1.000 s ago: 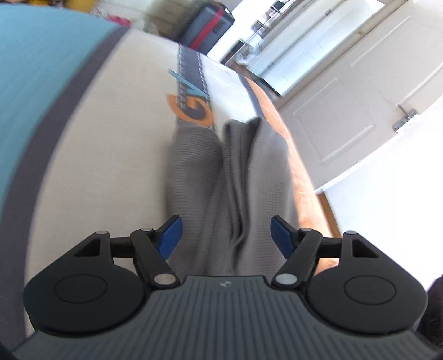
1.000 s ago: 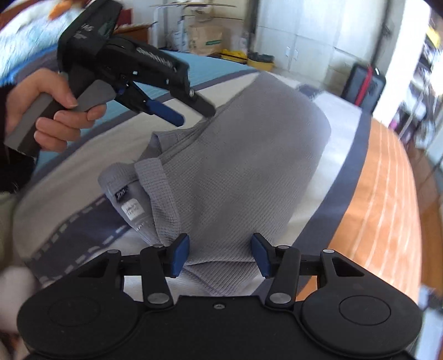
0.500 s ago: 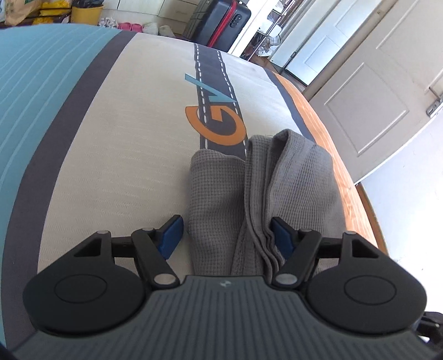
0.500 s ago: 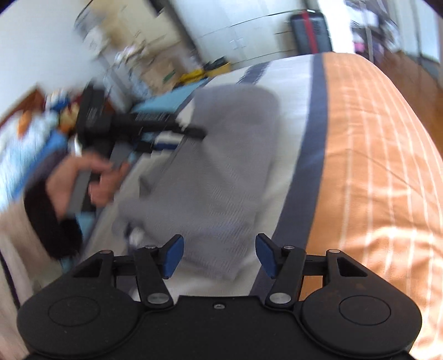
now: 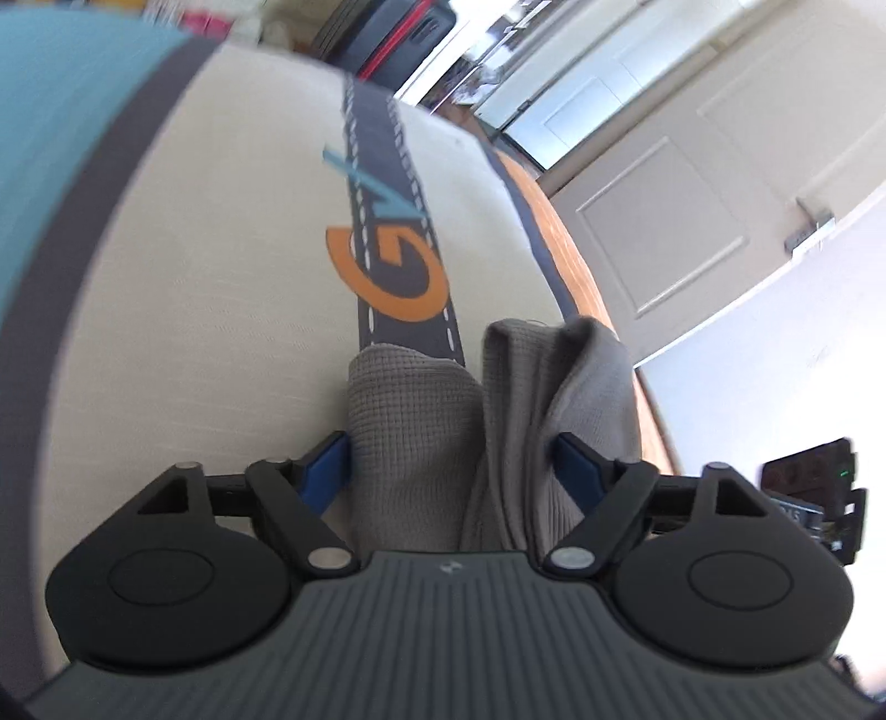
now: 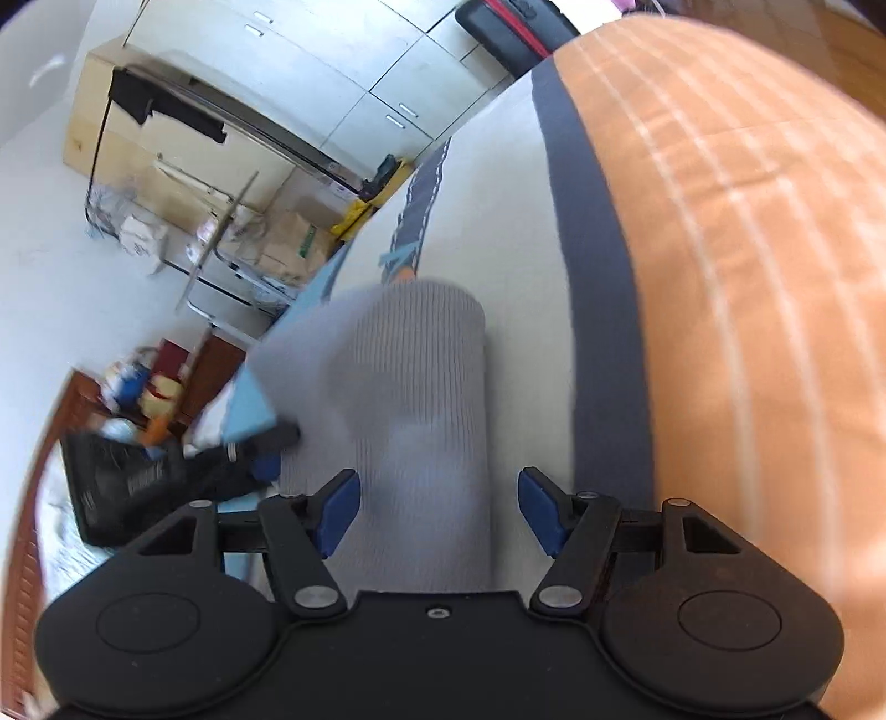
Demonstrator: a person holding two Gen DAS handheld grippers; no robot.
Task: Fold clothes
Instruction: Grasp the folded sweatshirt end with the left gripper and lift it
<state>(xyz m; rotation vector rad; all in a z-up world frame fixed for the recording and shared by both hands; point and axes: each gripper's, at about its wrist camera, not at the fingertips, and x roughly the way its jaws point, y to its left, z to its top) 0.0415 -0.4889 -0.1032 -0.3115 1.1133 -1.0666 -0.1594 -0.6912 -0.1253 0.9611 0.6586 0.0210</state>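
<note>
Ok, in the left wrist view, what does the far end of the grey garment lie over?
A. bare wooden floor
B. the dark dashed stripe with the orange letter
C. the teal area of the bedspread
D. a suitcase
B: the grey waffle-knit garment ends on the dark dashed stripe, just below the orange letter.

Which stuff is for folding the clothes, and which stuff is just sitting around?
For the job:
grey waffle-knit garment
left claw
right claw
striped bedspread it lies on

Just lying about:
black suitcase with red stripe
brown cardboard boxes
white panelled door
</note>
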